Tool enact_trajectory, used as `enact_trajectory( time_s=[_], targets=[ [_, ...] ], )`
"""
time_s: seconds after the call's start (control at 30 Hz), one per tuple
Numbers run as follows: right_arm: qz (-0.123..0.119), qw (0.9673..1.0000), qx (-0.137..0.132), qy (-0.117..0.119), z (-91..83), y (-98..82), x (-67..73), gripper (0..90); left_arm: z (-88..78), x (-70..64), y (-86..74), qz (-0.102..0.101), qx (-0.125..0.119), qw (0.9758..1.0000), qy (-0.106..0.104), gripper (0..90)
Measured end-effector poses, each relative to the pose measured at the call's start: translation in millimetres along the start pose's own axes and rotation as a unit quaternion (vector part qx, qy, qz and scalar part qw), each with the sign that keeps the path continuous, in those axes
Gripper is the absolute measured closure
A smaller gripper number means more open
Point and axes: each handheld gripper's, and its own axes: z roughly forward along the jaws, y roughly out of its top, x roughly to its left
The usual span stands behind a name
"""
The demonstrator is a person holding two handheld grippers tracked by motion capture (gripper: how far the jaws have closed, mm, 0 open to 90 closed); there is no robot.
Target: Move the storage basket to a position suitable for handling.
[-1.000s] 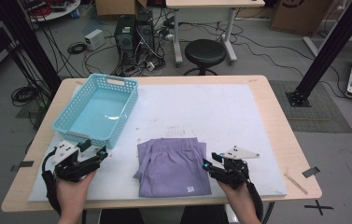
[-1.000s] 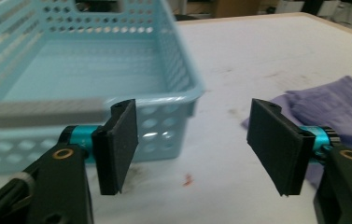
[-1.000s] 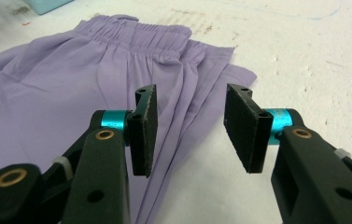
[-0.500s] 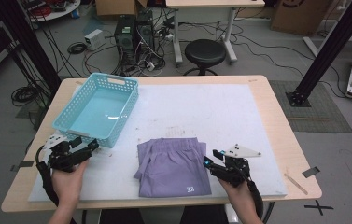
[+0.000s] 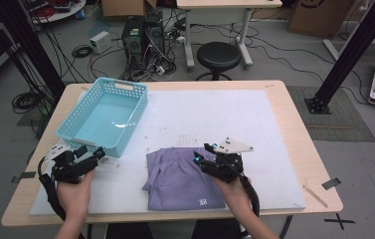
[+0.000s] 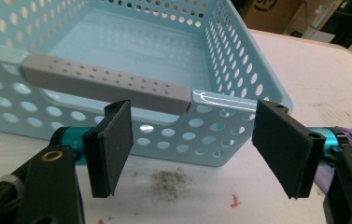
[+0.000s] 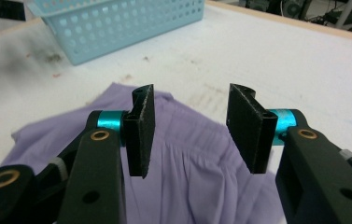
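Right gripper [image 5: 204,155]: jaws apart, just opened further, nothing between them, hovering over folded purple shorts [image 5: 182,179] at table's near edge. Left gripper [image 5: 91,156]: jaws spread wide, empty, before blue basket [image 5: 103,115] farther back left.

right gripper [image 5: 202,155] moved in over the purple shorts [image 5: 180,179], jaws opening, nothing between them

black fingers [image 7: 142,130], teal collars, brass screws
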Motion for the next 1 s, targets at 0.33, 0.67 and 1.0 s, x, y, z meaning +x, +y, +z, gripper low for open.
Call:
enact_trajectory(
  time_s=[0.33,0.67,1.0],
  targets=[
    [0.026,0.9995,-0.013,-0.012,-4.9,-6.9,-16.8,51.2,-1.9,29.4,35.8,0.034,-0.031,0.9984,0.033,29.7],
    [0.040,0.9987,-0.020,-0.023,-10.3,-12.3,-32.1,51.2,15.9,96.9,59.1,-0.010,0.006,0.9932,0.116,30.4],
    [0.043,0.9985,-0.022,-0.025,-13.0,-14.4,-35.5,51.3,41.9,127.3,58.6,-0.042,0.039,0.9982,0.015,68.1]
  ],
)
